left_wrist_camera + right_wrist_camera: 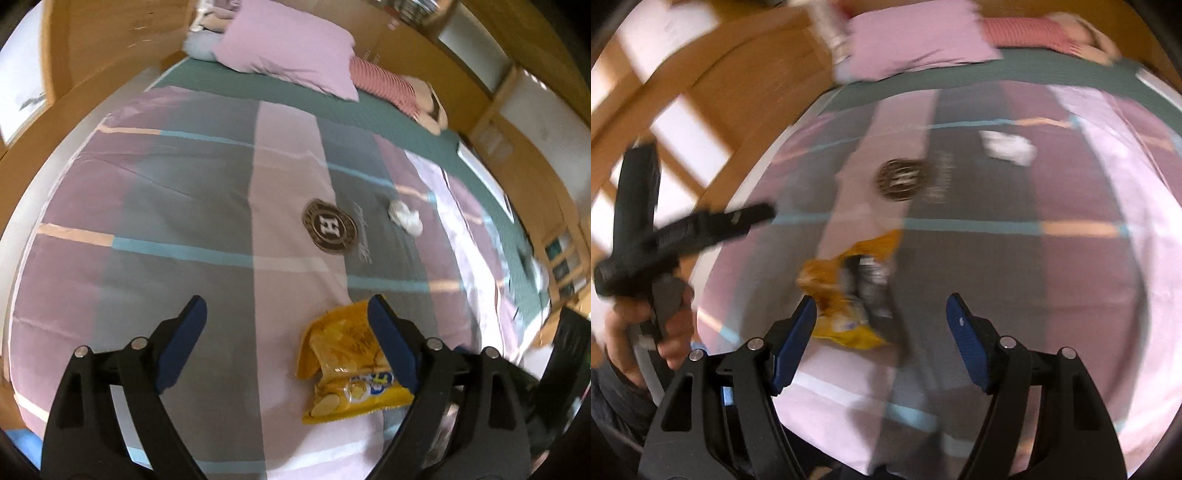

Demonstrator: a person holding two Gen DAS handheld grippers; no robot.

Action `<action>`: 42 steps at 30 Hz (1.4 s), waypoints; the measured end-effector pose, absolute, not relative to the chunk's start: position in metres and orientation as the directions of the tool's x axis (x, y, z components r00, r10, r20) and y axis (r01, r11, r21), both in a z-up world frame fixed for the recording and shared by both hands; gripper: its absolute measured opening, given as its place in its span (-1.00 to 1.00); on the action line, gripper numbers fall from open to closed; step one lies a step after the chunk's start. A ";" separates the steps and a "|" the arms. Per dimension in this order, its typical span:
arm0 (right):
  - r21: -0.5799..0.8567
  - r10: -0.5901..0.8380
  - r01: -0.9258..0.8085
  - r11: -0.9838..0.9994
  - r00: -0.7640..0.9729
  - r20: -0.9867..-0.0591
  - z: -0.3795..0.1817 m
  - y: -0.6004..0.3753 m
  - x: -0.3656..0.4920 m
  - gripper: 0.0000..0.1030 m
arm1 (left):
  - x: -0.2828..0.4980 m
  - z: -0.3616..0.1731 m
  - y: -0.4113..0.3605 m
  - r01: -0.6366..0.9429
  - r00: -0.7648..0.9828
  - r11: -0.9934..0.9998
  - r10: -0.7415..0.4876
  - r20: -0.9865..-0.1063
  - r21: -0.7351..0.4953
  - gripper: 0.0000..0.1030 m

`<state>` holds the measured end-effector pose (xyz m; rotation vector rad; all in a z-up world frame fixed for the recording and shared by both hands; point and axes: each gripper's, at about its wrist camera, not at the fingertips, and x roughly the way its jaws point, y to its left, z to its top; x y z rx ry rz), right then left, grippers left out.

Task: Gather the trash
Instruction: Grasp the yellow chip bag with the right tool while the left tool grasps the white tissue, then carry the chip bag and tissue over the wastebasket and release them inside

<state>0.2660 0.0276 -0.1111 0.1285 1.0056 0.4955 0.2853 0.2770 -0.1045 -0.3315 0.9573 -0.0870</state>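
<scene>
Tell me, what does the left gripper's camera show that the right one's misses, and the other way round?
Only the left wrist view shows the left gripper from behind, open over the bedspread. Only the right wrist view shows the person's hand holding that tool, plus the open right gripper. Both show the yellow snack bag, the crumpled white tissue, the round emblem and the pink pillow.

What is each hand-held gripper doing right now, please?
Left hand-held gripper: open, holding nothing; yellow snack bag lies below it.
Right hand-held gripper: open, empty.
</scene>
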 end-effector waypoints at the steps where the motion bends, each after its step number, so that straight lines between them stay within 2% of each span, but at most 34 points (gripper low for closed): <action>1: 0.300 0.441 -0.357 0.885 0.435 -0.785 -0.112 0.035 0.267 0.39 | 0.287 -0.102 0.278 -0.079 0.584 0.944 -0.216 -0.783 -0.319 0.72; 2: 0.269 0.429 -0.388 0.882 0.422 -0.799 -0.114 0.046 0.268 0.29 | 0.288 -0.100 0.279 -0.077 0.595 0.942 -0.219 -0.774 -0.326 0.72; 3: 0.254 0.424 -0.407 0.878 0.411 -0.807 -0.116 0.052 0.268 -0.16 | 0.290 -0.097 0.277 -0.066 0.601 0.942 -0.226 -0.767 -0.330 0.72; 4: 0.237 0.412 -0.417 0.877 0.403 -0.817 -0.117 0.057 0.268 -0.37 | 0.296 -0.093 0.273 -0.038 0.607 0.944 -0.239 -0.758 -0.328 0.72; 5: 0.227 0.404 -0.423 0.877 0.395 -0.825 -0.118 0.060 0.267 -0.68 | 0.301 -0.089 0.270 -0.014 0.610 0.948 -0.243 -0.754 -0.317 0.72; 6: 0.227 0.409 -0.433 0.872 0.392 -0.824 -0.117 0.061 0.265 -0.86 | 0.311 -0.082 0.264 0.016 0.615 0.955 -0.244 -0.750 -0.297 0.72; 8: 0.226 0.422 -0.449 0.864 0.401 -0.813 -0.110 0.058 0.255 -0.91 | 0.328 -0.075 0.253 0.061 0.604 0.957 -0.262 -0.753 -0.284 0.72; 9: 0.229 0.426 -0.444 0.866 0.417 -0.803 -0.104 0.052 0.248 -0.99 | 0.345 -0.072 0.240 0.111 0.584 0.952 -0.293 -0.757 -0.284 0.72; 14: 0.251 0.402 -0.349 0.903 0.479 -0.780 -0.093 0.019 0.213 -0.99 | 0.415 -0.085 0.167 0.260 0.532 0.950 -0.289 -0.796 -0.171 0.80; 18: 0.247 0.348 -0.257 0.934 0.508 -0.788 -0.096 -0.006 0.199 -0.99 | 0.463 -0.127 0.098 0.316 0.464 0.944 -0.244 -0.852 -0.098 0.80; 23: 0.247 0.312 -0.191 0.950 0.534 -0.786 -0.095 -0.033 0.195 -0.99 | 0.485 -0.162 0.044 0.343 0.468 0.939 -0.176 -0.866 -0.005 0.78; 24: 0.247 0.308 -0.184 0.951 0.539 -0.784 -0.094 -0.037 0.196 -0.99 | 0.487 -0.167 0.039 0.325 0.476 0.946 -0.160 -0.865 0.004 0.73; 25: 0.248 0.305 -0.177 0.952 0.545 -0.781 -0.094 -0.040 0.196 -0.99 | 0.489 -0.170 0.037 0.321 0.472 0.947 -0.170 -0.865 -0.011 0.39; 26: 0.250 0.303 -0.171 0.953 0.550 -0.778 -0.095 -0.042 0.197 -0.99 | 0.491 -0.173 0.036 0.321 0.456 0.946 -0.186 -0.870 -0.034 -0.09; 28: 0.250 0.300 -0.166 0.954 0.555 -0.776 -0.094 -0.045 0.195 -0.99 | 0.491 -0.178 0.036 0.318 0.421 0.945 -0.205 -0.884 -0.068 -0.41; 29: 0.259 0.306 -0.163 0.952 0.557 -0.772 -0.094 -0.047 0.195 -0.99 | 0.489 -0.176 0.037 0.322 0.431 0.944 -0.210 -0.878 -0.067 -0.65; 33: 0.261 0.306 -0.162 0.951 0.587 -0.750 -0.085 -0.053 0.190 -0.99 | 0.462 -0.152 0.053 0.328 0.480 0.941 -0.244 -0.843 -0.085 -0.74; 42: 0.243 0.279 -0.152 0.958 0.688 -0.670 -0.041 -0.081 0.161 -0.99 | 0.325 -0.052 0.095 0.184 0.689 0.982 -0.100 -0.717 0.039 -0.75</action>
